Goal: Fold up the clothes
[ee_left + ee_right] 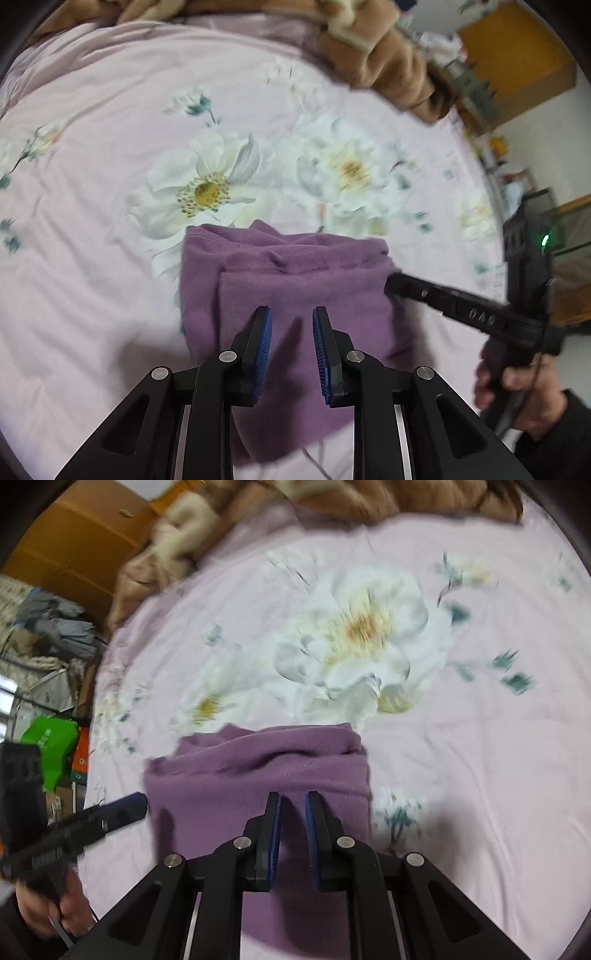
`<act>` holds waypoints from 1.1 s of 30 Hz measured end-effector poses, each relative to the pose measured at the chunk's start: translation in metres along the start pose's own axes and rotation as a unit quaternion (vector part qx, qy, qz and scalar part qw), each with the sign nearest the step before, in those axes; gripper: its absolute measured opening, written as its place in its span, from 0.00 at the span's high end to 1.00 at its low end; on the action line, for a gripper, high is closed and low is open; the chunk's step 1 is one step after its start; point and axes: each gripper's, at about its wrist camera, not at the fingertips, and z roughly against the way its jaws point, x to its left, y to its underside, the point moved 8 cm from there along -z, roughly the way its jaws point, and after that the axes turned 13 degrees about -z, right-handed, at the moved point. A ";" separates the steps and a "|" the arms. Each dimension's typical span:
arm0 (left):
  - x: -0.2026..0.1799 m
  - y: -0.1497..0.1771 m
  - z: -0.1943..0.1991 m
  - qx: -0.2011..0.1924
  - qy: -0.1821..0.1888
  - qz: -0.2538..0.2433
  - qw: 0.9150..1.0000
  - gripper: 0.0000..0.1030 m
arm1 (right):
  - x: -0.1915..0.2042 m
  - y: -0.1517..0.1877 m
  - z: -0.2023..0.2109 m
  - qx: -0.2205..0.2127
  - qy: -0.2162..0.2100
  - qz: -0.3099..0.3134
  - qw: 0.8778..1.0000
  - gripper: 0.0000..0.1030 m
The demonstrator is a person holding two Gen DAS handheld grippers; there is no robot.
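Left wrist view: purple garment (pixel 295 295) lies in a layered stack on the flowered bed sheet (pixel 92 277); both grippers' fingers (pixel 264 332) part narrowly, empty, so press edges square without dragging layers.

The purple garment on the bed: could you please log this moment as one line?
purple garment: folded on floral sheet | left gripper: open, empty, above it | right gripper: open, empty | blanket: far edge
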 end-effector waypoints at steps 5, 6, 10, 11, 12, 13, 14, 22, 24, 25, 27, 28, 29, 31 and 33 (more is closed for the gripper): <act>0.025 0.007 -0.025 0.020 -0.006 0.070 0.997 0.77 | 0.001 -0.003 -0.005 0.000 -0.006 0.007 1.000 0.92; 0.022 0.009 -0.020 0.019 -0.011 0.064 0.998 0.77 | 0.002 0.002 0.002 -0.004 -0.005 0.016 1.000 0.90; 0.001 0.025 0.005 0.017 -0.028 0.040 0.999 0.74 | 0.001 0.044 0.030 -0.001 0.002 0.045 0.999 0.88; -0.004 0.034 0.008 0.020 -0.033 0.035 0.999 0.73 | -0.001 0.056 0.033 0.002 0.006 0.049 0.999 0.88; -0.009 0.042 0.011 0.023 -0.038 0.029 0.999 0.70 | -0.005 0.067 0.034 0.007 0.011 0.052 0.999 0.88; -0.011 0.052 0.007 0.031 -0.040 0.028 0.998 0.69 | -0.009 0.076 0.031 0.014 0.018 0.055 0.998 0.88; -0.014 0.062 0.003 0.040 -0.042 0.026 0.998 0.69 | -0.012 0.081 0.031 0.017 0.023 0.056 0.998 0.88; -0.011 0.077 -0.002 0.058 -0.057 0.053 0.995 0.69 | -0.023 0.083 0.034 0.030 0.047 0.051 0.997 0.92; -0.010 0.072 0.005 0.055 -0.055 0.059 0.995 0.69 | -0.025 0.083 0.035 0.033 0.053 0.050 0.997 0.92; -0.009 0.069 0.008 0.051 -0.055 0.060 0.995 0.69 | -0.027 0.084 0.036 0.034 0.056 0.049 0.997 0.92; -0.012 0.059 0.011 0.042 -0.053 0.055 0.996 0.66 | -0.033 0.079 0.038 0.031 0.048 0.034 0.998 0.90; -0.015 0.052 0.011 0.037 -0.051 0.049 0.997 0.63 | -0.037 0.076 0.039 0.029 0.037 0.023 0.999 0.90; -0.018 0.046 0.011 0.032 -0.048 0.043 0.997 0.62 | -0.041 0.075 0.038 0.029 0.025 0.012 0.999 0.88; -0.028 0.032 0.009 0.022 -0.042 0.027 0.998 0.60 | -0.049 0.076 0.033 0.038 0.012 -0.004 0.999 0.79; -0.048 0.009 0.004 0.015 -0.029 -0.003 0.999 0.59 | -0.056 0.081 0.027 0.051 0.006 -0.012 0.999 0.77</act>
